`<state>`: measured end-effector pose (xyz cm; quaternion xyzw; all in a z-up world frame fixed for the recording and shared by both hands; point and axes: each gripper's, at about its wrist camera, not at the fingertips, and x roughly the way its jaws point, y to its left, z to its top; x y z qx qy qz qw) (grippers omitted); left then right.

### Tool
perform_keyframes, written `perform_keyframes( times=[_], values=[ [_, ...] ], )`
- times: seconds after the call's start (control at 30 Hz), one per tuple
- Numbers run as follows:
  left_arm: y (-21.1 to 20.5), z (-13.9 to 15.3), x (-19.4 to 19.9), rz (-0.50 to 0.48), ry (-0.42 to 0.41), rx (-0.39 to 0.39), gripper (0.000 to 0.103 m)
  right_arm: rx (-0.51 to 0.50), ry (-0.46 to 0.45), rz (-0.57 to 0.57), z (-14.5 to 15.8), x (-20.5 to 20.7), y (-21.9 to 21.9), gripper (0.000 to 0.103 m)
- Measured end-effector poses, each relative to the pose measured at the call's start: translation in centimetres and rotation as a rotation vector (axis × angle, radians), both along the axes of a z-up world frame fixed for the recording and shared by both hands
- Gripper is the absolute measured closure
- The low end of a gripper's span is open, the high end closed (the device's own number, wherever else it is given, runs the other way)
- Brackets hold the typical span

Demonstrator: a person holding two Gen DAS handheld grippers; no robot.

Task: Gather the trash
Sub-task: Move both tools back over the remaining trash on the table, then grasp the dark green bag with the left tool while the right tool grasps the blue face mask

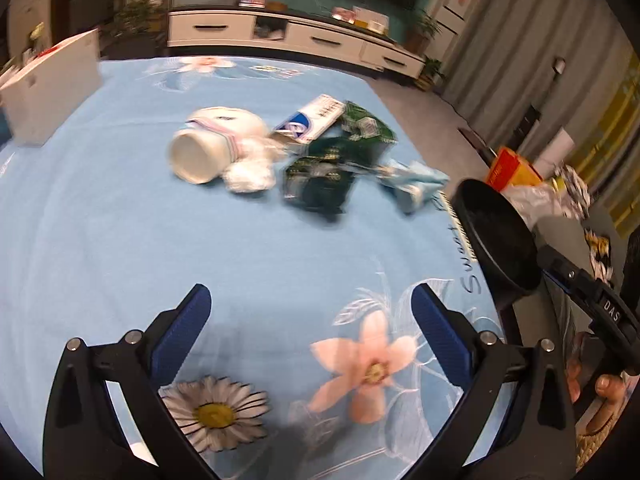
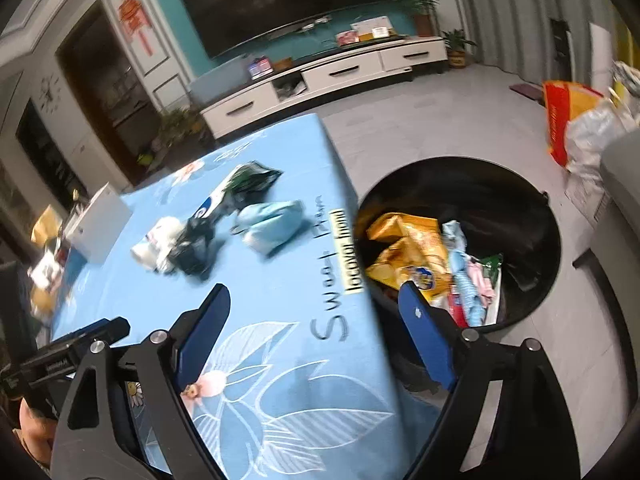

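Trash lies in a loose pile on the blue flowered tablecloth: a tipped white cup, crumpled white tissue, a white and blue carton, dark green wrappers and a light blue packet. My left gripper is open and empty, well short of the pile. My right gripper is open and empty over the table's edge, beside the black bin. The bin holds a yellow snack bag and other wrappers. In the right wrist view the pile lies ahead to the left.
A white box stands at the table's far left. A red and yellow bag and plastic bags sit on the floor beyond the bin. A TV cabinet lines the far wall. A person's hand holds the right gripper.
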<state>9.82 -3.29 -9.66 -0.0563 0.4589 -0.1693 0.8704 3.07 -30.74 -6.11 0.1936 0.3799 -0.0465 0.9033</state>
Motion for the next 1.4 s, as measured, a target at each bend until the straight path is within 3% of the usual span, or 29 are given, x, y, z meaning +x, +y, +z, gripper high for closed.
perform_keyframes(
  times=[0.47,0.8,1.07,1.23,1.4],
  values=[
    [5.5,-1.5,0.2,0.083,0.023,-0.145,0.003,-0.050,0.062,0.080,-0.8,3.2,4.9,0.018],
    [3.4,-2.5,3.0,0.064,0.045,-0.218,0.003,-0.037,0.083,0.045,-2.4,5.4,4.0,0.018],
    [-0.2,-1.9,6.1,-0.004,-0.004,-0.230,0.004,-0.049,0.034,0.041,-2.4,8.0,2.7,0.018],
    [-2.2,-1.7,7.7,-0.067,-0.031,-0.192,0.021,-0.036,0.009,0.053,-2.9,10.0,2.0,0.018],
    [-3.3,-1.9,9.2,-0.106,-0.042,-0.172,0.028,-0.008,0.012,0.056,-3.7,11.4,1.4,0.018]
  ],
)
